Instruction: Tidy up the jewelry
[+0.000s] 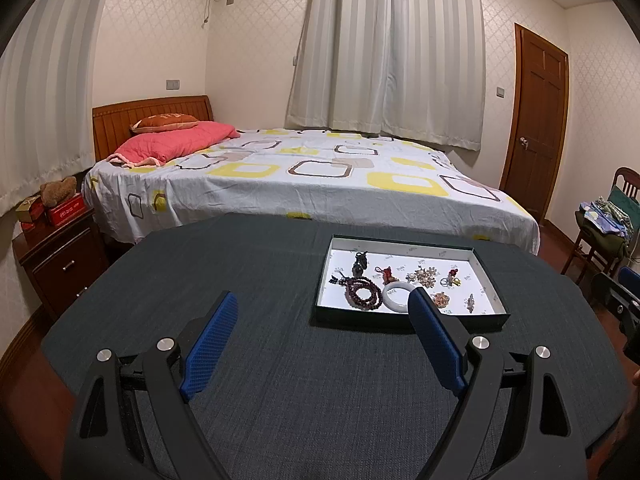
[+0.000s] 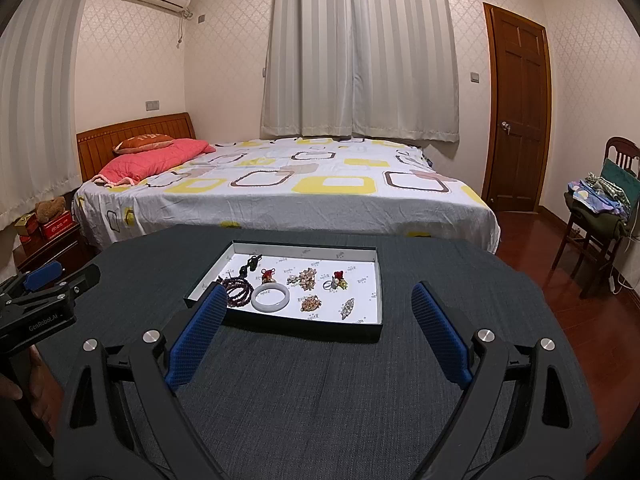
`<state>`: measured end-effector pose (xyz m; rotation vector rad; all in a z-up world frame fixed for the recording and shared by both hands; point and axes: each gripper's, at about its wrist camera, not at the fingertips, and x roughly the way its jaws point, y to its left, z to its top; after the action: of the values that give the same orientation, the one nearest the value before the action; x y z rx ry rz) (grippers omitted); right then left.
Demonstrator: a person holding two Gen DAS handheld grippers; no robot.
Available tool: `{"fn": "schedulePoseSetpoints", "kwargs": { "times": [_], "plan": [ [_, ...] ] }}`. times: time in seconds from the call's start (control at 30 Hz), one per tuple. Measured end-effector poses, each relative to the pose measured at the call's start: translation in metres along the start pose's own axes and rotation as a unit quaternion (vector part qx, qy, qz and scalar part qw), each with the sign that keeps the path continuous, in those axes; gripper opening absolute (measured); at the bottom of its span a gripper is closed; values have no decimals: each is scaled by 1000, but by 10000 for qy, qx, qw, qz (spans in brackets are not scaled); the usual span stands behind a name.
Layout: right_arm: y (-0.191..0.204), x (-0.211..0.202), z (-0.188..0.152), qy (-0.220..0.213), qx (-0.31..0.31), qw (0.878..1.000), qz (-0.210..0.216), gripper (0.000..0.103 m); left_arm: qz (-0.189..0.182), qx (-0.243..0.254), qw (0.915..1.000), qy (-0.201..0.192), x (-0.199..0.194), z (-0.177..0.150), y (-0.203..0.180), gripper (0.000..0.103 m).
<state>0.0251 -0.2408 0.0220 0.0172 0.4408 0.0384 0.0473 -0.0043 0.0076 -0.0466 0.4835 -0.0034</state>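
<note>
Jewelry sits gathered in a shallow dark tray (image 2: pixel 362 330) with a white floor, and that tray rests on the grey cloth-covered table (image 2: pixel 320 392) I am working over. From my right wrist camera the tray lies at about twelve o'clock, a little toward eleven; from my left wrist camera it lies nearer one o'clock.

Inside the tray I can pick out a white bangle (image 2: pixel 270 298) near the front edge, with a coil of dark red beads (image 2: pixel 240 290) touching it at its nine o'clock side. A dark pendant (image 2: pixel 250 266) lies at the tray's far left, a small red charm (image 2: pixel 267 276) just beside it. Toward the middle are two pale gold clusters (image 2: pixel 307 278), one behind the other, and at their three o'clock a ring with red and green trim (image 2: pixel 336 282). A slim silver brooch (image 2: pixel 347 307) lies near the front right.

My right gripper (image 2: pixel 320 300) hangs above the table with its blue pads spread wide and nothing between them; its left pad overlaps the tray's near left corner in view. My left gripper (image 1: pixel 324 308) is likewise spread wide and empty, its right pad overlapping the bangle in view, though I cannot tell that it touches anything. In the right camera the left gripper shows at nine o'clock, beside the table edge.

Beyond the table stands a bed (image 2: pixel 280 192) at twelve o'clock.
</note>
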Motion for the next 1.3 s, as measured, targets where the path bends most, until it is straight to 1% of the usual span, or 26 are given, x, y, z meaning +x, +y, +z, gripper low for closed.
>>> {"fn": "schedulePoseSetpoints", "kwargs": {
  "times": [0.37, 0.67, 0.77, 0.97, 1.03, 1.23, 1.3],
  "plan": [
    [0, 0, 0, -4, -1, 10000, -4, 91, 45, 87, 9999, -32, 0, 0, -2, 84],
    [0, 0, 0, 2, -2, 10000, -3, 91, 67, 195, 9997, -139, -3, 1, -7, 84],
    [1, 0, 0, 1, -1, 10000, -7, 91, 73, 121, 9999, -95, -1, 1, -6, 84],
    [3, 2, -4, 24, -2, 10000, -3, 91, 104, -139, 9997, 190, 9, -1, 0, 85],
    [3, 3, -5, 26, 0, 10000, 0, 91, 103, -130, 9996, 245, 11, -2, 1, 85],
    [3, 3, -5, 36, 4, 10000, -1, 91, 71, -16, 9999, 81, 7, -2, -2, 85],
    [3, 5, -7, 58, 12, 10000, -5, 91, 99, 98, 9999, 24, 7, -1, -3, 85]
  ]
}}
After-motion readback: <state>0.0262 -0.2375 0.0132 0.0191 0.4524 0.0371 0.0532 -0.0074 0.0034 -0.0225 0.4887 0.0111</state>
